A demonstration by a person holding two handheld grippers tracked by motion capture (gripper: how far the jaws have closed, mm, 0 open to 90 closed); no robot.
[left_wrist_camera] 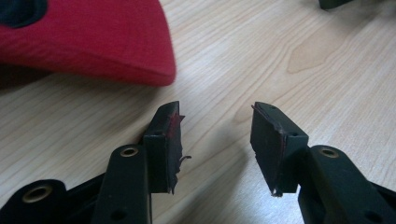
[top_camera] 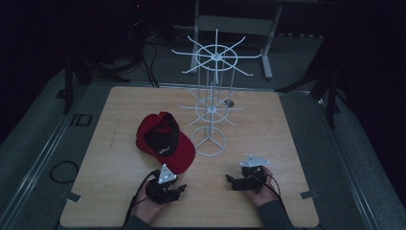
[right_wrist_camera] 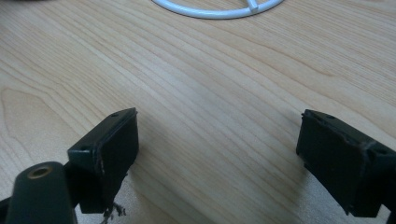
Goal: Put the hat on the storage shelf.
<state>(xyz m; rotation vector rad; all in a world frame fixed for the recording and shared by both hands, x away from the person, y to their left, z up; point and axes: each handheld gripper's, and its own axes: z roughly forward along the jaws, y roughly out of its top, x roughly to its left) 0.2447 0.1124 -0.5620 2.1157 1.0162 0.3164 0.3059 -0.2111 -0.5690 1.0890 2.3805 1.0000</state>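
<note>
A red cap [top_camera: 165, 141] with a black lining lies upside down on the wooden table [top_camera: 119, 167], left of centre. Its brim [left_wrist_camera: 93, 42] fills the upper left of the left gripper view. My left gripper [top_camera: 181, 190] rests on the table just in front of the brim, jaws open and empty [left_wrist_camera: 215, 140]. My right gripper [top_camera: 231, 182] sits at the front right, pointing left, open wide with bare wood between its jaws [right_wrist_camera: 217, 154]. A white wire hat stand [top_camera: 213, 96] rises behind, its ring base [right_wrist_camera: 219, 9] showing ahead of the right gripper.
The stand's ring base [top_camera: 208, 142] sits beside the cap's right edge. Dark cables [top_camera: 64, 171] and metal frame legs [top_camera: 268, 48] lie on the grey floor beyond the table. Bare wood spreads to the right and left of the hands.
</note>
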